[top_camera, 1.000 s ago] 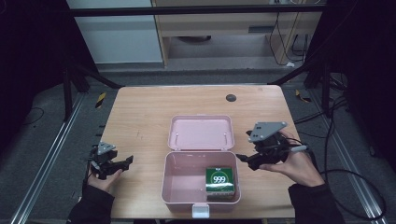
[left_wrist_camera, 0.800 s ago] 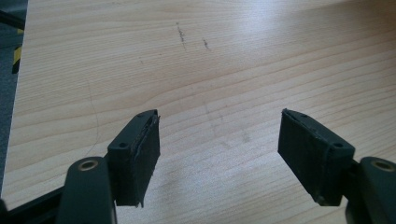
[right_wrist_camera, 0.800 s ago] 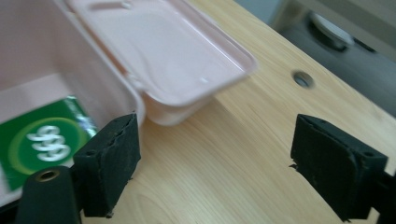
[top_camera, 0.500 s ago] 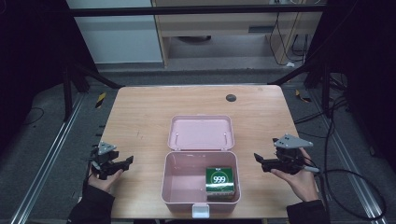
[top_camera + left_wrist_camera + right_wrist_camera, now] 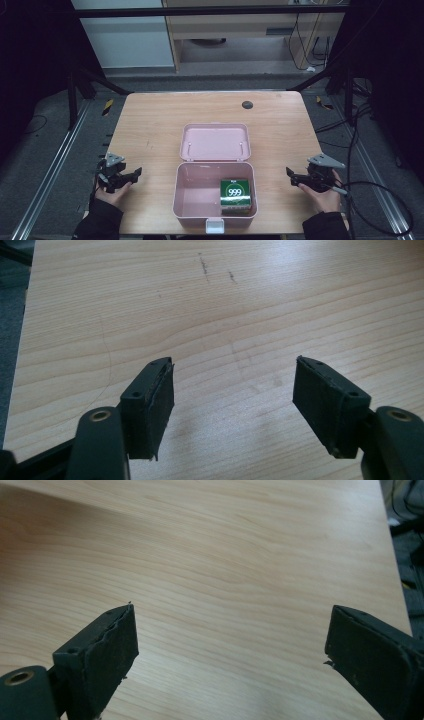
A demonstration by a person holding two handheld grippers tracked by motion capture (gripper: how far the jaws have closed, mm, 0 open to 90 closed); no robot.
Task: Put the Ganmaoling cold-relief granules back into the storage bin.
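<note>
Wooden table (image 5: 150,125) bears an open pink box (image 5: 192,192) and a small dark disc (image 5: 247,104)

Pink box (image 5: 200,205) open on table, lid flat behind; green "999" carton (image 5: 235,192) inside.

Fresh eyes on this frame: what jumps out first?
The open pink box at the table's near-centre, lid laid flat behind it, with a green "999" carton in its right corner. The left gripper and right gripper flank it near the table's side edges, jaws open and empty.
</note>
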